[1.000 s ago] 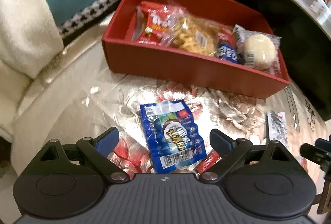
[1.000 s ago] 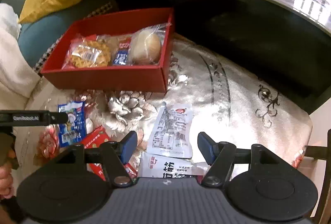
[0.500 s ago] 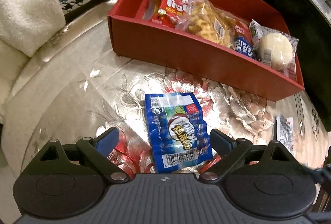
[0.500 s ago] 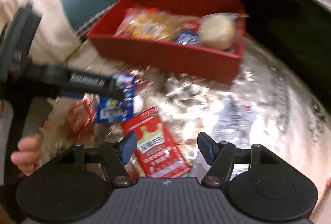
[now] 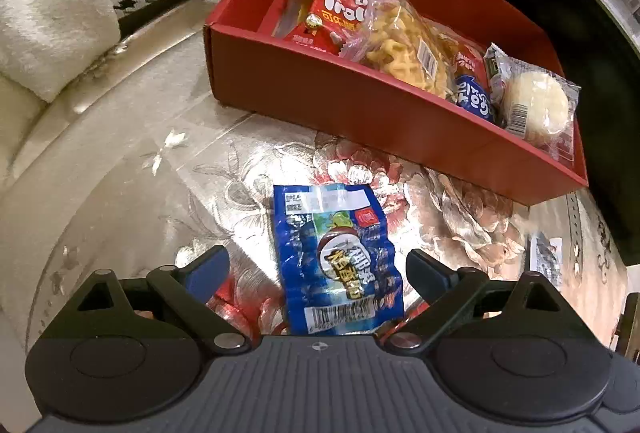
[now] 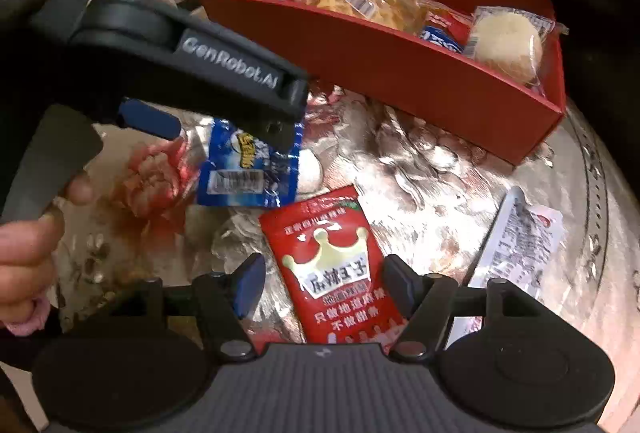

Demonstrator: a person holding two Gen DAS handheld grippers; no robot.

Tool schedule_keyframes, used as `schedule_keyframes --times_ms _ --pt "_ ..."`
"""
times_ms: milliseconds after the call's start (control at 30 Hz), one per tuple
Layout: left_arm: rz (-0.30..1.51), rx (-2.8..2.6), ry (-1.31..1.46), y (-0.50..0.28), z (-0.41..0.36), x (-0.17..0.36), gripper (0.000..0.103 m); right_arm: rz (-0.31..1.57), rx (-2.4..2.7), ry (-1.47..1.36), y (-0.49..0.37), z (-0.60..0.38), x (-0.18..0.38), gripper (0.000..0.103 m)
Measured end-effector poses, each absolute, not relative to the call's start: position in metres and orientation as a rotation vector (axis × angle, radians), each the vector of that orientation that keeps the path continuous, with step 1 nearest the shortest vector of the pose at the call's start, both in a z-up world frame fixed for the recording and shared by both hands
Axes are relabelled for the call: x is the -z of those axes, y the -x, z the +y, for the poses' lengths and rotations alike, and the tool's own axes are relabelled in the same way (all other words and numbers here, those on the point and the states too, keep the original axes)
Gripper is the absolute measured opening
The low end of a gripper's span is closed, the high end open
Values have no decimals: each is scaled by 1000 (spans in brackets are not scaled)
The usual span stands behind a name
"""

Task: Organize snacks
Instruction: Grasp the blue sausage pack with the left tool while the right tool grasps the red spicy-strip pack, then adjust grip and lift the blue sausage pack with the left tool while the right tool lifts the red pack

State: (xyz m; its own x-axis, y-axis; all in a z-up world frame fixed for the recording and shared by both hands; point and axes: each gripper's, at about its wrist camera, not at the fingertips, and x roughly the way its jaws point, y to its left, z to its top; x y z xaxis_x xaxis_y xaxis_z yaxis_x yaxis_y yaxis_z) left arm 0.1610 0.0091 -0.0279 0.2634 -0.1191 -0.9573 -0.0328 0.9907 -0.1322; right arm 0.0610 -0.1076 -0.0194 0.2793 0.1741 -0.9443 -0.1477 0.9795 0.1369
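Snacks are partly sorted: the red box (image 5: 360, 101) at twelve o'clock already holds a red Troli-style pack (image 5: 340, 13), a clear bag of yellow twists (image 5: 404, 45), a small blue packet (image 5: 474, 99) and a wrapped round bun (image 5: 536, 109). I judge about half the job done. Left on the flowered counter (image 5: 120, 193) are a blue sausage pack (image 5: 334, 261), a red crown-printed sachet (image 6: 340, 269) and a white sachet (image 6: 524, 241) at three o'clock. My left gripper (image 5: 318, 269) has its fingers spread wide either side of the blue pack, not touching it. My right gripper (image 6: 324, 281) has just been opening; its fingers straddle the red sachet without pinching. Three packs remain to go in the box.
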Motion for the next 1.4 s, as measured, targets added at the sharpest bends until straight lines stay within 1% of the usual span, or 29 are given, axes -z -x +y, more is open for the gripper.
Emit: schedule_keyframes --times_ms 33,100,167,233,400,433,500,567,633,800,1033,1300,1400 --pt "1306 54 131 -162 8 30 98 1282 -207 -36 -59 -109 21 63" --pt "1313 41 124 -165 3 34 98 1305 -213 -87 -57 -114 25 76" --pt "1321 34 114 -168 -2 39 99 1297 -219 -107 -53 -115 25 79" --pt "1315 17 83 -169 -10 43 101 1293 -208 -96 -49 -112 24 79" --pt "1291 -12 -48 -165 -29 48 97 1281 -200 -16 -38 -101 22 68" --pt "1283 -9 -65 -163 -31 48 96 1278 -199 -15 -36 -101 21 67" --pt "1275 12 -73 -160 -31 46 91 1277 -198 -17 -34 -101 20 64" --pt "1274 30 -80 -157 -31 44 83 1281 -208 -22 -32 -101 19 62" --pt "1271 48 -83 -153 -30 42 79 1282 -215 -28 -29 -101 16 60" --pt "1265 79 -147 -138 -24 35 78 1281 -206 -46 -18 -103 13 55" --pt "1225 119 -263 -110 -10 28 78 1281 -179 -87 -2 -106 8 52" --pt "1189 151 -329 -89 -1 25 78 1275 -171 -83 -5 -104 11 52" --pt "1178 148 -350 -94 -9 29 81 1274 -171 -77 -7 -103 13 54"
